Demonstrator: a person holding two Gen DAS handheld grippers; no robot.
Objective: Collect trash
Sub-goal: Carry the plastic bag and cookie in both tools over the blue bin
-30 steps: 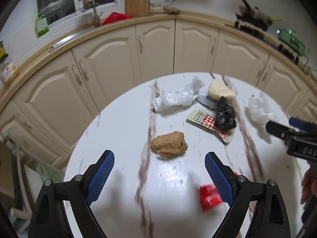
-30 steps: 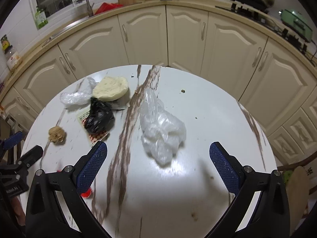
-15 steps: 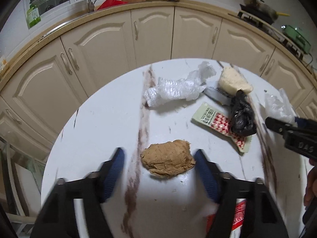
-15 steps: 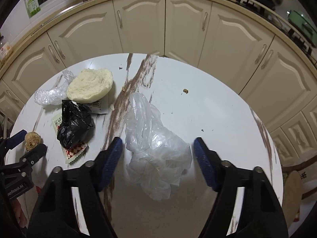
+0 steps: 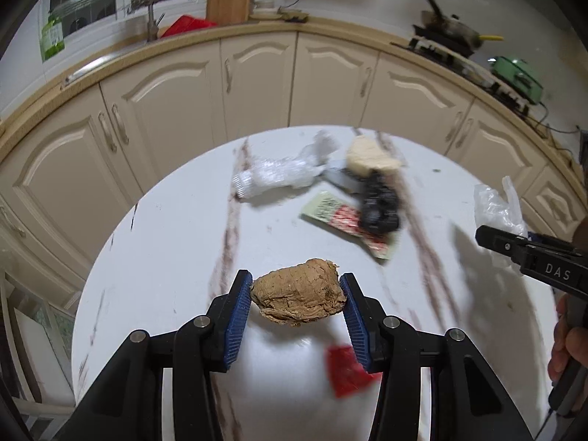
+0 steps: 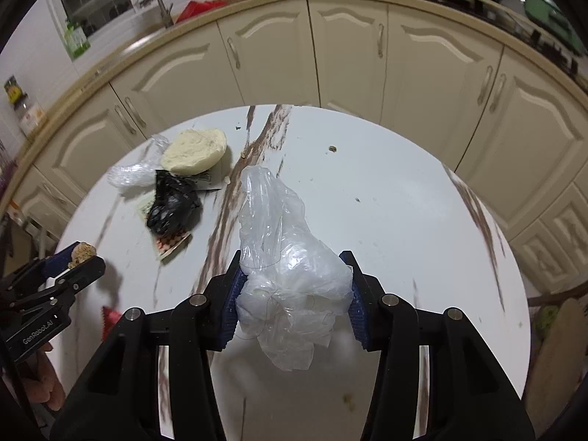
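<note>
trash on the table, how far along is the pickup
Nothing looks binned yet. In hand: left gripper has just closed on the brown wad, right gripper on the clear bag. Left: black bag, bun, printed packet, plastic wrap, red scrap.

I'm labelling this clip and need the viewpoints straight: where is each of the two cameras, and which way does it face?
Left wrist: on the left gripper, looking down its fingers at the table; jaws just closed on the brown wad; a hand shows at right.
Right wrist: on the right gripper, angled down at the table; jaws just closed on the clear plastic bag.
Shared: each sees the other gripper, the black bag and the cabinets.
</note>
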